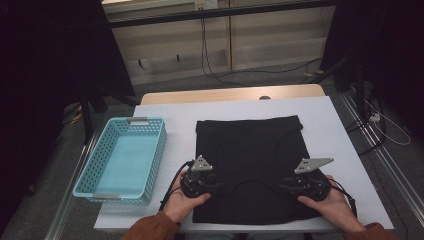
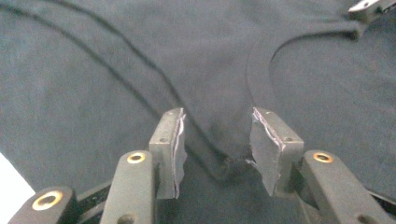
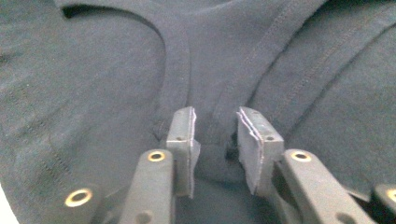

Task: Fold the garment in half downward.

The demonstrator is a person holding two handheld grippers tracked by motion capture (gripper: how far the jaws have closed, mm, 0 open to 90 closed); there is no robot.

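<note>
Left tongs (image 1: 212,184): I am bringing them down on the black shirt (image 1: 250,150) at the left end of its neckline; jaws apart, a ridge of cloth standing between the pads, not yet pinched.
Right tongs (image 1: 285,187): I am setting them at the right end of the neckline; jaws apart, straddling the collar band, pads not pressing.
Shirt: it is lying flat on the white table (image 1: 175,110), just right of the basket (image 1: 125,155).
Doing it well: I am aiming to pinch both shoulders evenly and lift together, I think.
Materials: soft matte knit, stitched seams, curved ribbed collar; perforated turquoise plastic basket.
</note>
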